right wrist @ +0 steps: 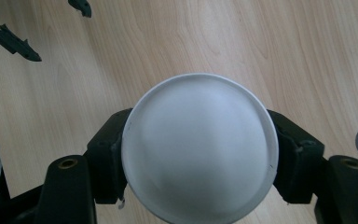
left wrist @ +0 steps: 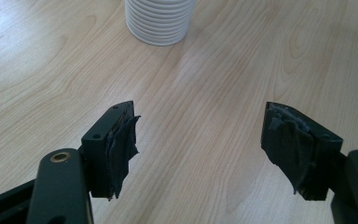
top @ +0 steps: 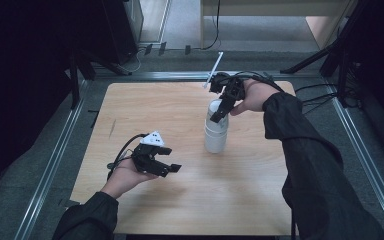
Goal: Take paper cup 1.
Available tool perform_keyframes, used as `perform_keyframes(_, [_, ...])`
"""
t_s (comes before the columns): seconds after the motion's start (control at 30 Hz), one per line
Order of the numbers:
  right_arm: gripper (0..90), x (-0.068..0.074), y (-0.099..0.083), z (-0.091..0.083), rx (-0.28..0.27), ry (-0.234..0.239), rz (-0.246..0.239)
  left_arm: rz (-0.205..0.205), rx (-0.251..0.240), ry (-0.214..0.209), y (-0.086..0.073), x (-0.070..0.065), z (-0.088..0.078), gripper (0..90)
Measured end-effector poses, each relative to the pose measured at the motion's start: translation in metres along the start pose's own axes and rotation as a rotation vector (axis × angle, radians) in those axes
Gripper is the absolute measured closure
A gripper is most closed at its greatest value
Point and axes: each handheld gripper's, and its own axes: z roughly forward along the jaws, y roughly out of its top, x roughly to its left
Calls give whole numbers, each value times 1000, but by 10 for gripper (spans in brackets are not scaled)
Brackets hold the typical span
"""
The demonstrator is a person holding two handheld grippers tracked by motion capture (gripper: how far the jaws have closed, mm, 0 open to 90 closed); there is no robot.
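Right tongs [right wrist: 200,154] clasp the top white cup [right wrist: 199,147] of the stack [top: 216,132]; left tongs [left wrist: 200,149] gape empty.

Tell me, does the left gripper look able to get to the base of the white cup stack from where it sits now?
Probably yes. The left gripper faces the cup stack with bare table between them and its jaws apart, nothing held. The right gripper sits at the stack's top, so the lower part looks free.
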Motion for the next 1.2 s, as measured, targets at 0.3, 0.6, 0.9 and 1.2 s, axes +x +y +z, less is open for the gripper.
perform_keyframes(0.3, [324,4,5,-25,-21,-13,-6,1,-2,4,0,0,0,265])
perform_keyframes(0.6, [328,16,12,-59,-46,-24,-33,-5,-4,-1,-1,2,-1,265])
perform_keyframes(0.9, [332,39,8,-89,-87,7,-67,-22,-20,-9,-1,5,-4,265])
perform_keyframes(1.2, [333,64,-9,-88,-89,12,-155,-42,-34,-22,0,6,-7,245])
